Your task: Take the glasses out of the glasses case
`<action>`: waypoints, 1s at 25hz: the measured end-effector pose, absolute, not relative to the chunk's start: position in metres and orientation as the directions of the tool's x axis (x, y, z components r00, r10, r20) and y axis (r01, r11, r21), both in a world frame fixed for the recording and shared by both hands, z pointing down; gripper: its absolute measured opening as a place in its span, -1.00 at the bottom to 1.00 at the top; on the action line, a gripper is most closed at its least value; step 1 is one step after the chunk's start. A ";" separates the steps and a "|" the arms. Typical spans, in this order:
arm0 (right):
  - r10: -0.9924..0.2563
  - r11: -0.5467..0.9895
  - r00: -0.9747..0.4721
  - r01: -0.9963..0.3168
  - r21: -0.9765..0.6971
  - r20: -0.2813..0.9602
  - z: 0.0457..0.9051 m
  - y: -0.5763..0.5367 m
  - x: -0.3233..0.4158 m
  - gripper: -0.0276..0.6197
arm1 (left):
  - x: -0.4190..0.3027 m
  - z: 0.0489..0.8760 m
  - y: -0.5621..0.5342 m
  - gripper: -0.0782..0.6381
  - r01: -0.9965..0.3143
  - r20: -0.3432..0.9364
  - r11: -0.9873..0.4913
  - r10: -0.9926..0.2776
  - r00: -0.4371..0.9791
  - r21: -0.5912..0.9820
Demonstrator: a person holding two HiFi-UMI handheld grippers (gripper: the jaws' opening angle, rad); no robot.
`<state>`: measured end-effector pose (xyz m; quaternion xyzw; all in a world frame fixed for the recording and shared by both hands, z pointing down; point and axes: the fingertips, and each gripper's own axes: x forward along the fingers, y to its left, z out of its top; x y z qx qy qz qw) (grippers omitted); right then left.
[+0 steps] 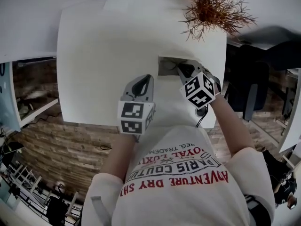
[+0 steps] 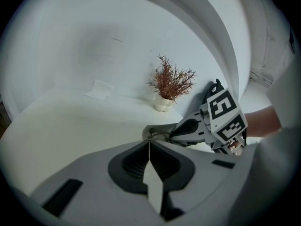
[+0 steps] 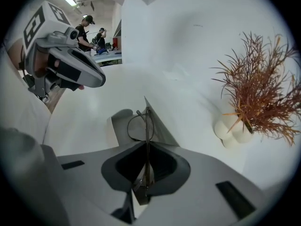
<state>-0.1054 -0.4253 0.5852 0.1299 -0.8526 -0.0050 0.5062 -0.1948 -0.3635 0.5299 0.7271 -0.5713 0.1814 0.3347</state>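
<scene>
The grey glasses case [image 1: 165, 66] lies open on the white table [image 1: 103, 55], its lid [image 3: 162, 126] raised. Thin dark wire-framed glasses [image 3: 147, 119] stand on edge over the case [image 3: 120, 121]. My right gripper [image 3: 147, 144] is shut on them, the frame running straight between its pads. In the head view the right gripper [image 1: 184, 72] points steeply down into the case. My left gripper [image 1: 145, 80] sits just left of the case with its tips together. In its own view the left gripper [image 2: 149, 141] has nothing visible between the jaws. The case rim [image 2: 153, 132] lies just beyond them.
A dried reddish plant [image 1: 214, 6] in a small white pot [image 3: 230, 131] stands at the table's far right, close behind the case. A white paper sheet [image 2: 99, 89] lies farther back. The table's near edge [image 1: 94, 124] drops to a wooden floor. Two people stand far off [image 3: 89, 32].
</scene>
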 end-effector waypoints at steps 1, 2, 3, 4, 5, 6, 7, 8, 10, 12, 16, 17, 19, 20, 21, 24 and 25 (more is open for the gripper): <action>-0.228 0.966 -0.461 -0.219 0.139 0.857 0.584 -0.425 -0.105 -0.82 | -0.194 0.529 -0.363 -0.76 -0.952 0.646 -0.124 -0.710 0.281 0.278; -0.231 0.965 -0.473 -0.221 0.139 0.850 0.581 -0.425 -0.105 -0.82 | -0.193 0.528 -0.363 -0.76 -0.953 0.645 -0.126 -0.711 0.281 0.277; -0.236 0.965 -0.488 -0.223 0.142 0.840 0.577 -0.426 -0.106 -0.82 | -0.192 0.527 -0.364 -0.76 -0.953 0.643 -0.128 -0.713 0.281 0.274; -0.244 0.963 -0.506 -0.224 0.147 0.828 0.573 -0.426 -0.108 -0.82 | -0.192 0.525 -0.364 -0.76 -0.954 0.641 -0.131 -0.715 0.280 0.271; -0.254 0.962 -0.520 -0.225 0.156 0.815 0.568 -0.427 -0.109 -0.82 | -0.191 0.523 -0.365 -0.76 -0.955 0.638 -0.133 -0.718 0.278 0.267; -0.264 0.960 -0.531 -0.223 0.168 0.805 0.563 -0.427 -0.110 -0.82 | -0.191 0.522 -0.365 -0.76 -0.955 0.636 -0.135 -0.720 0.277 0.264; -0.275 0.958 -0.541 -0.222 0.181 0.795 0.559 -0.428 -0.110 -0.82 | -0.190 0.520 -0.365 -0.76 -0.955 0.634 -0.136 -0.722 0.277 0.262; -0.285 0.956 -0.551 -0.223 0.191 0.784 0.554 -0.428 -0.110 -0.82 | -0.189 0.519 -0.365 -0.76 -0.955 0.632 -0.139 -0.723 0.278 0.261; -0.305 0.950 -0.572 -0.237 0.203 0.761 0.544 -0.429 -0.110 -0.83 | -0.185 0.515 -0.364 -0.76 -0.955 0.628 -0.147 -0.726 0.281 0.258; -0.324 0.944 -0.585 -0.253 0.212 0.744 0.536 -0.429 -0.107 -0.82 | -0.180 0.511 -0.363 -0.76 -0.955 0.622 -0.157 -0.729 0.285 0.253; -0.356 0.928 -0.607 -0.319 0.193 0.710 0.520 -0.426 -0.097 -0.82 | -0.168 0.502 -0.362 -0.76 -0.953 0.607 -0.181 -0.738 0.295 0.244; -0.368 0.920 -0.613 -0.347 0.181 0.699 0.515 -0.425 -0.093 -0.82 | -0.165 0.498 -0.362 -0.76 -0.952 0.600 -0.189 -0.742 0.299 0.241; -0.403 0.897 -0.621 -0.413 0.157 0.672 0.504 -0.423 -0.086 -0.82 | -0.160 0.489 -0.363 -0.76 -0.953 0.583 -0.202 -0.755 0.300 0.228; -0.425 0.883 -0.625 -0.446 0.147 0.655 0.497 -0.423 -0.082 -0.83 | -0.159 0.484 -0.365 -0.76 -0.954 0.571 -0.206 -0.766 0.296 0.219; -0.446 0.868 -0.630 -0.478 0.135 0.635 0.491 -0.422 -0.079 -0.82 | -0.158 0.477 -0.367 -0.76 -0.955 0.558 -0.208 -0.777 0.292 0.209; -0.495 0.828 -0.645 -0.554 0.090 0.583 0.471 -0.410 -0.066 -0.82 | -0.151 0.458 -0.364 -0.76 -0.960 0.524 -0.207 -0.805 0.278 0.191; -0.509 0.816 -0.648 -0.573 0.077 0.567 0.465 -0.405 -0.062 -0.82 | -0.148 0.452 -0.362 -0.76 -0.960 0.512 -0.207 -0.814 0.275 0.187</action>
